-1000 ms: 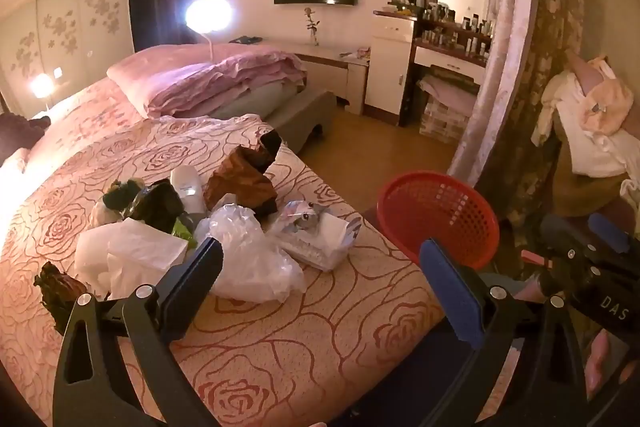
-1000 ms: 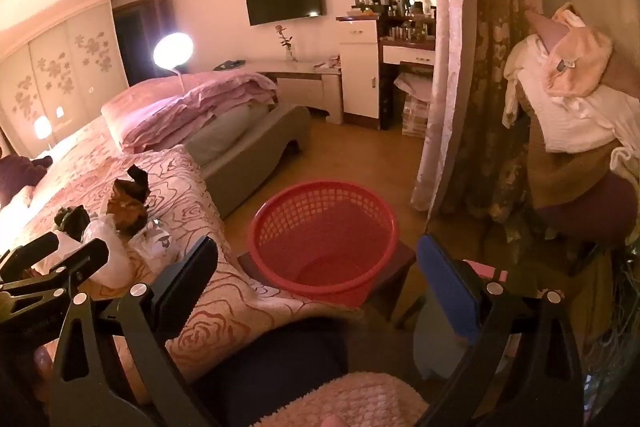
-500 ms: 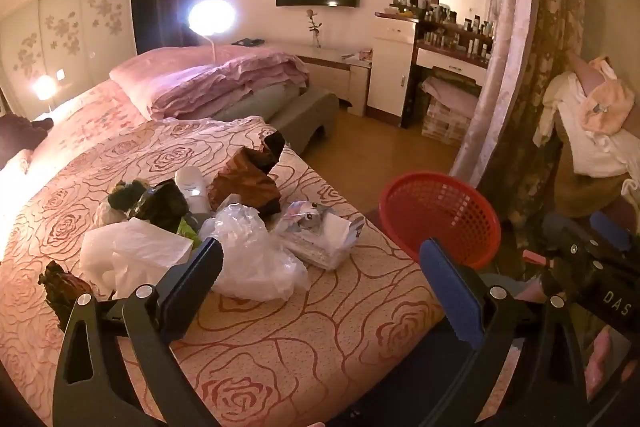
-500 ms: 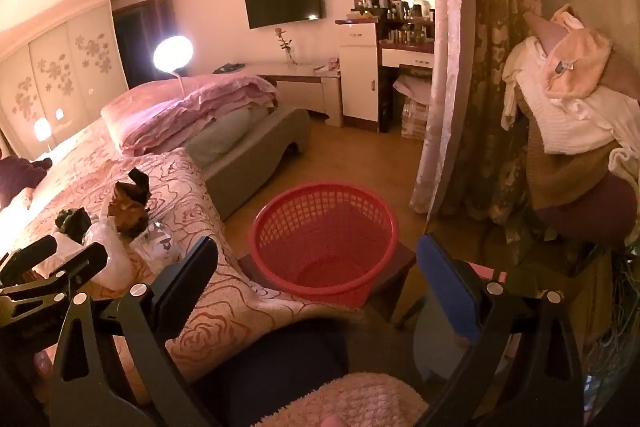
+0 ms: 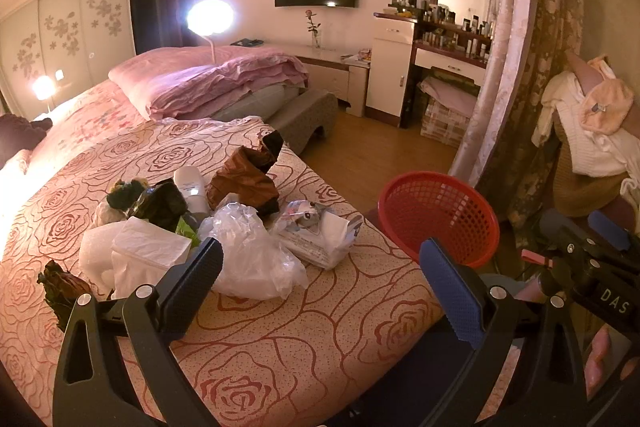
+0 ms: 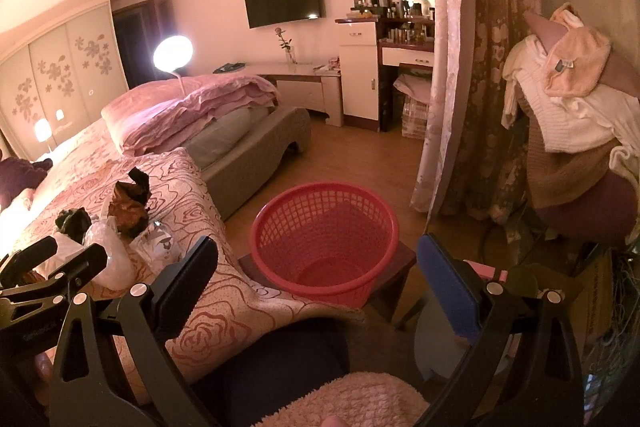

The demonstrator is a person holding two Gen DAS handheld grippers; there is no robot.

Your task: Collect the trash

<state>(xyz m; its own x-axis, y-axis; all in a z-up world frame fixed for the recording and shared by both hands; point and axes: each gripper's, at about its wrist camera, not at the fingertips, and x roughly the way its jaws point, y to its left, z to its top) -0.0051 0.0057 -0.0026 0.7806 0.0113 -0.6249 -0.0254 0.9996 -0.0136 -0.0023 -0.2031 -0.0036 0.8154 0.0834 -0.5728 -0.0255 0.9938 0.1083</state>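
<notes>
Both of my grippers hang with jaws spread wide and nothing between them. My left gripper (image 5: 320, 279) is above the near part of the bed (image 5: 280, 347), just short of the trash heap: a crumpled clear plastic bag (image 5: 252, 251), white tissue paper (image 5: 148, 251), a brown paper bag (image 5: 246, 181), a white bottle (image 5: 192, 187), a flat printed packet (image 5: 320, 235) and some dark wrappers (image 5: 160, 203) whose kind I cannot quite make out in this dim light. My right gripper (image 6: 318, 279) is over the red basket (image 6: 326, 247), which stands on a small dark stool (image 6: 394, 267) just beside the bed's edge, with nothing that I can see inside it. Well apart from the heap, folded pink bedding (image 5: 208, 83) lies at the far end.
</notes>
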